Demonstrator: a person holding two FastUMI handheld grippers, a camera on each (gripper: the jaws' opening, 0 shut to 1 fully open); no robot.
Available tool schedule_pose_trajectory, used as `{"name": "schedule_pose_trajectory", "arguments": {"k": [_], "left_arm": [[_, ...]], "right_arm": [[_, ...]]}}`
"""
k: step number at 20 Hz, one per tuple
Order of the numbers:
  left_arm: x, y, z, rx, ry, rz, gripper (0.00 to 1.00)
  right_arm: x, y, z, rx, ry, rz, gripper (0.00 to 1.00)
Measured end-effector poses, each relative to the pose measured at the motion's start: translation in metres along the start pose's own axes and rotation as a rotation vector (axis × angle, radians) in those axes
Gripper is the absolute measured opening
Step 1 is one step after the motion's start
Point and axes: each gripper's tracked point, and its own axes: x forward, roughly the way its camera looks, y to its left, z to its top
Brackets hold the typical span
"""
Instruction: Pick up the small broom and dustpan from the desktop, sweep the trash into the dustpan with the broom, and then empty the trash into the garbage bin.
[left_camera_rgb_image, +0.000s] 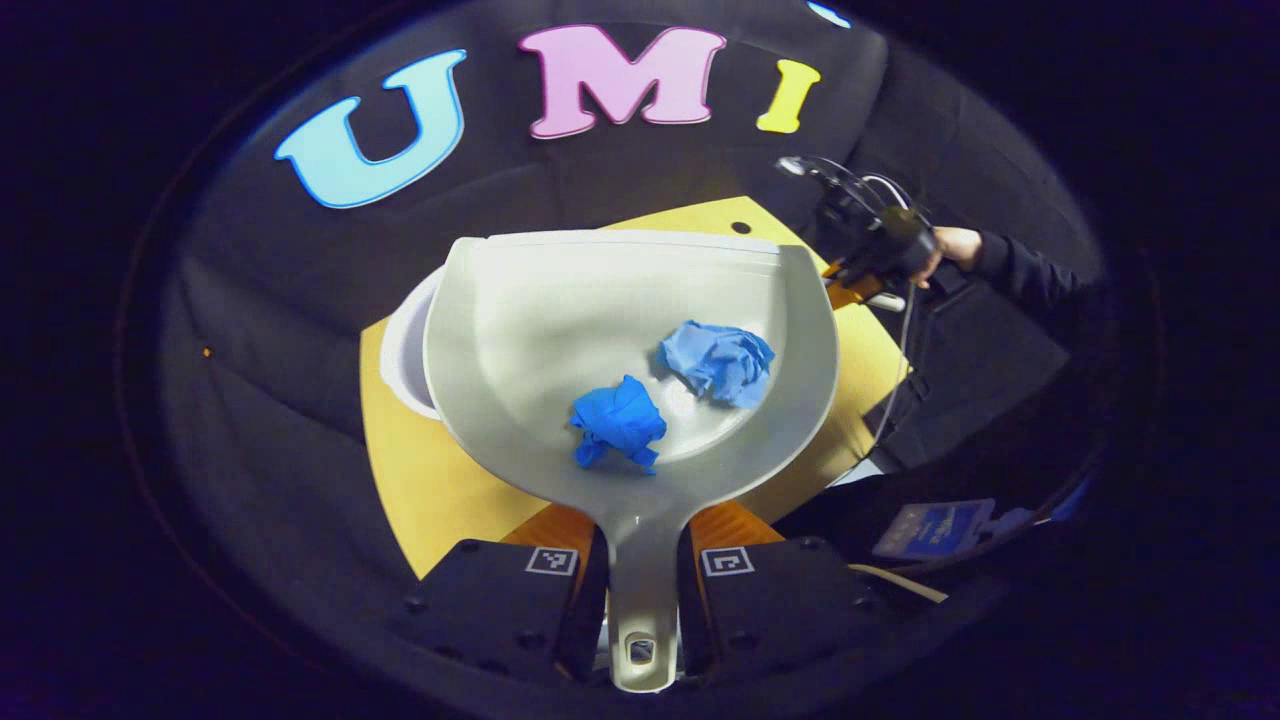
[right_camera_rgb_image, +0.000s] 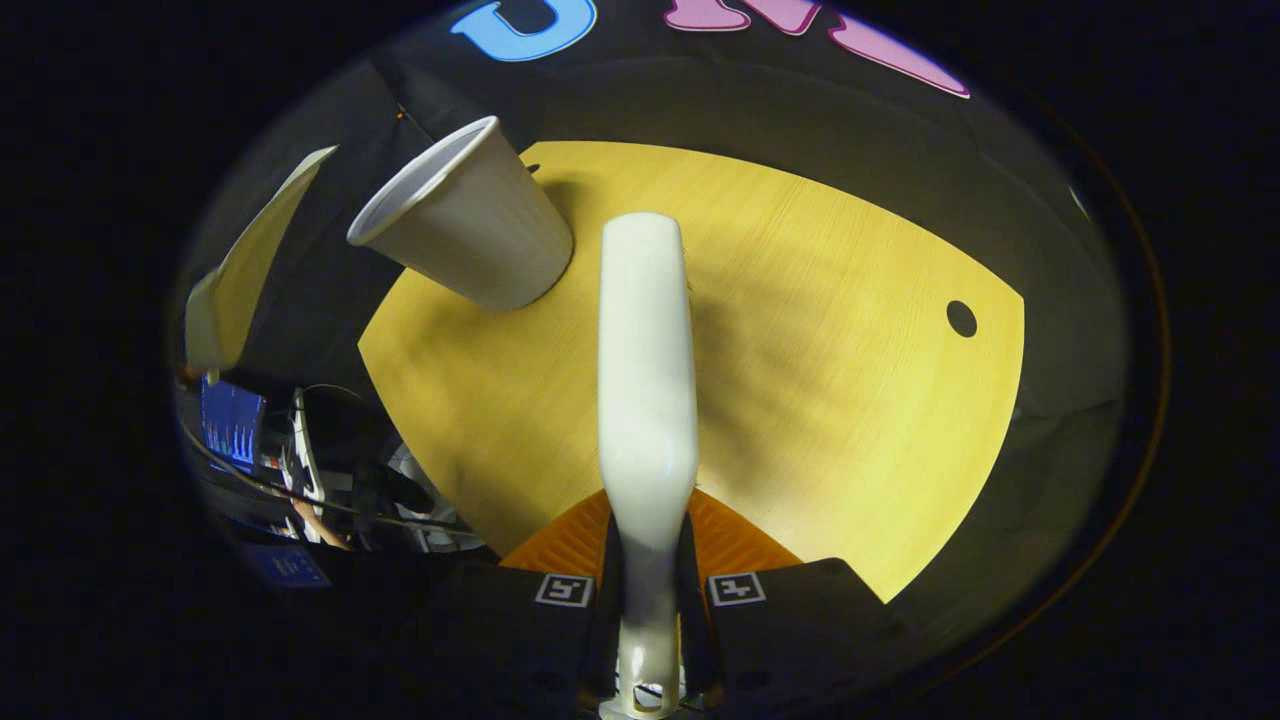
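Note:
My left gripper (left_camera_rgb_image: 640, 548) is shut on the handle of a pale grey dustpan (left_camera_rgb_image: 560, 310). Two crumpled blue paper wads (left_camera_rgb_image: 620, 422) (left_camera_rgb_image: 718, 360) lie in its tray. The pan hangs above the yellow desktop (left_camera_rgb_image: 440, 490), and the white garbage bin (left_camera_rgb_image: 402, 352) peeks out under its left edge. My right gripper (right_camera_rgb_image: 648, 545) is shut on the white broom (right_camera_rgb_image: 647, 370), which points forward over the desktop (right_camera_rgb_image: 850, 400). In the right gripper view the bin (right_camera_rgb_image: 465, 225) stands at the table's far left corner, with the dustpan (right_camera_rgb_image: 250, 265) seen edge-on beside it.
A hand in a dark sleeve (left_camera_rgb_image: 1020, 270) holds the right gripper (left_camera_rgb_image: 870, 255) beyond the pan's right side. The desktop has a small round hole (right_camera_rgb_image: 961, 318) near its right edge. Cables and equipment (right_camera_rgb_image: 330, 470) lie off the table's left side.

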Motion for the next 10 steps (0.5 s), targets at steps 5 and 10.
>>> {"name": "schedule_pose_trajectory", "arguments": {"k": [5,10], "left_arm": [[0.013,0.074,0.019,0.105,0.181,0.236,0.29],[0.045,0.055,0.028,0.35,0.423,0.353,0.29]], "right_arm": [[0.0,-0.014,-0.011,0.05,-0.032,0.055,0.28],[0.001,-0.023,-0.019,0.123,-0.037,0.083,0.28]]}}
